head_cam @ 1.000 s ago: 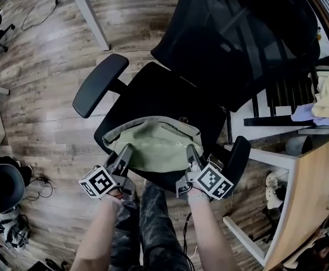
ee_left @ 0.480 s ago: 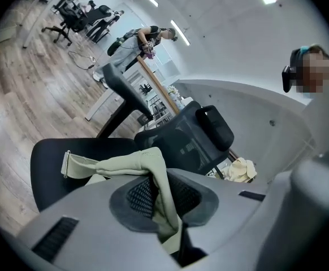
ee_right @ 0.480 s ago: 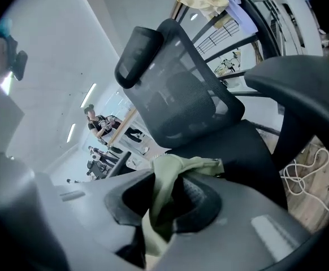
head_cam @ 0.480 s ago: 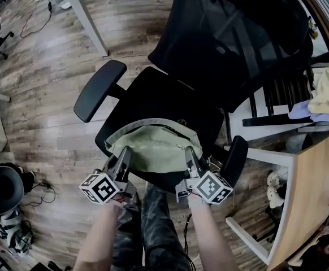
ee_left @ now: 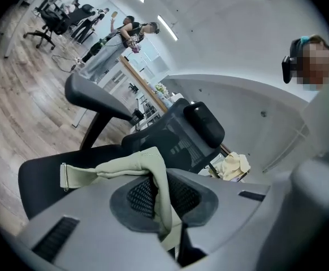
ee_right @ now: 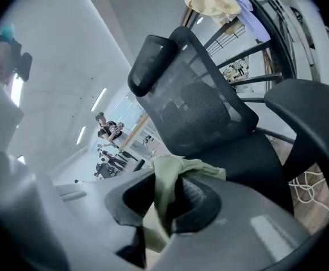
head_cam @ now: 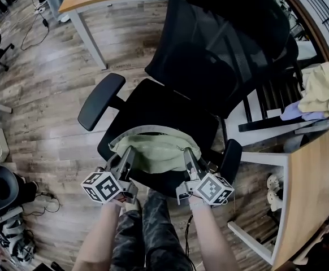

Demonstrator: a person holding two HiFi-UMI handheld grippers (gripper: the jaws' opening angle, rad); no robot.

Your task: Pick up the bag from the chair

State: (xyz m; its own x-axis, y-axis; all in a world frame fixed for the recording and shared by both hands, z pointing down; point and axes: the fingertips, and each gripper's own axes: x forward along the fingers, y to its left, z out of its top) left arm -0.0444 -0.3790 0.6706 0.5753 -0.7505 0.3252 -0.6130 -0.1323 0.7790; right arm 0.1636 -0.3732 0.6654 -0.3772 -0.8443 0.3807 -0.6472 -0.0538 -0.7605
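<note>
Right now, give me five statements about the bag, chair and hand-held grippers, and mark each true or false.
1. The left hand-held gripper is shut on the bag fabric. True; its jaws have just been closing.
2. The right hand-held gripper is empty. False: it pinches the bag fabric too, its jaws just closing.
3. The bag is red. False: olive green.
4. The chair is black with a mesh back. True.
5. The chair lacks armrests. False: an armrest shows on each side.

Bag (head_cam: 153, 154) pinched in the jaws is soft matt olive cloth. Jaws look like smooth grey plastic with ribbed dark pads (ee_left: 144, 195). Chair (head_cam: 226, 55) back's black mesh, floor (head_cam: 40, 95) is wood planks.
</note>
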